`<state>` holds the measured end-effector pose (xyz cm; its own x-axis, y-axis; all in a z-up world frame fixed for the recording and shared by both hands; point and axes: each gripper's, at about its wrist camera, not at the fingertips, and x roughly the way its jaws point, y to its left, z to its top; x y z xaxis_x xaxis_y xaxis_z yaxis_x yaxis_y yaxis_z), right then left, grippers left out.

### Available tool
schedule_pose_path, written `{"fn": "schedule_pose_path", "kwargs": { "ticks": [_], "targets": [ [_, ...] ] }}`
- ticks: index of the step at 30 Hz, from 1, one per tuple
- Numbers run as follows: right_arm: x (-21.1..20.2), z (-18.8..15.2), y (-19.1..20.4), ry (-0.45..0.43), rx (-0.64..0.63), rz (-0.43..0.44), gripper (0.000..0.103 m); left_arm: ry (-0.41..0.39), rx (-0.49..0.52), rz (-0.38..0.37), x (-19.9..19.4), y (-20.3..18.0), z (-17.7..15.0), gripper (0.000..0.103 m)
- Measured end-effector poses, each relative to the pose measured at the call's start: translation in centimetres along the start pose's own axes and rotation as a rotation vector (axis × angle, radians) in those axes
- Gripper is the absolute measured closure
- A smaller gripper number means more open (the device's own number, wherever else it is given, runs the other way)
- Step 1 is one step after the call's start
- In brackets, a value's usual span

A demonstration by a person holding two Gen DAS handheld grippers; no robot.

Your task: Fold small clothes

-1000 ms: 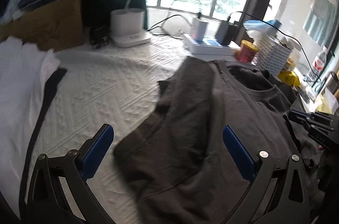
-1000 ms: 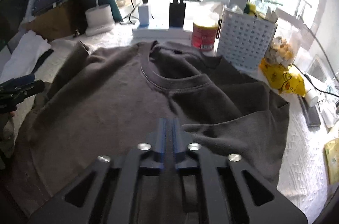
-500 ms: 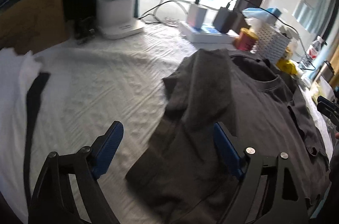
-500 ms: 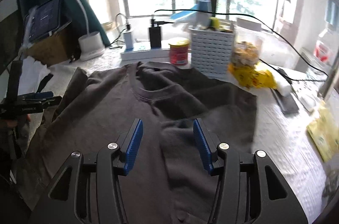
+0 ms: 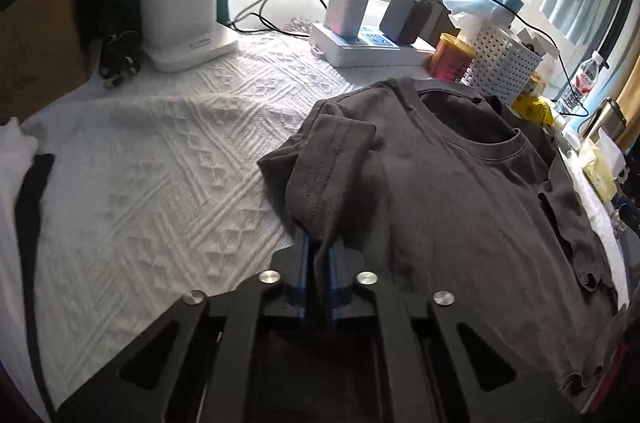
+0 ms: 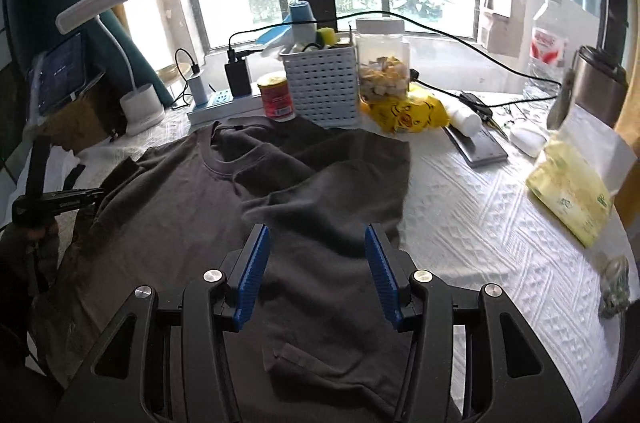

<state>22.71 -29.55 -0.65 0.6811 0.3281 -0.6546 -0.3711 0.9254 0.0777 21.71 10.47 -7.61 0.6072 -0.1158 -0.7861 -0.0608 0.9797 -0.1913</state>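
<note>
White cloth bears T-shirt, collar windowward.

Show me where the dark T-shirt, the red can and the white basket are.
dark T-shirt (image 6: 192,207): right wrist view, chest.
red can (image 6: 275,97): right wrist view, label.
white basket (image 6: 322,87): right wrist view, front wall.

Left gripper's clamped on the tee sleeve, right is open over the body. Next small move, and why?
Probably draw the left gripper inward, carrying the pinched sleeve across the dark T-shirt toward the collar. The sleeve is already lifted and bunched between shut pads, while the opposite sleeve already lies folded over the chest. The right gripper is open above the cloth, holding nothing.
</note>
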Motion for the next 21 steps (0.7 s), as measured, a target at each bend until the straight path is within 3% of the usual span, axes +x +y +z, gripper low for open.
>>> {"fn": "schedule_pose_path", "kwargs": {
  "ticks": [7,11,21],
  "targets": [
    [-0.6,-0.7,-0.6,-0.019,0.007,0.039,0.051,-0.129,-0.09,0.158,-4.5,1.0,-0.8,0.099],
    [-0.8,-1.0,-1.0,-0.025,0.01,0.059,0.051,-0.195,-0.108,0.203,-6.3,0.6,-0.5,0.099],
    [-2.3,-2.6,-4.6,-0.053,0.074,0.066,0.051,-0.18,0.036,0.121,-5.0,-7.0,1.0,0.099]
  ]
}}
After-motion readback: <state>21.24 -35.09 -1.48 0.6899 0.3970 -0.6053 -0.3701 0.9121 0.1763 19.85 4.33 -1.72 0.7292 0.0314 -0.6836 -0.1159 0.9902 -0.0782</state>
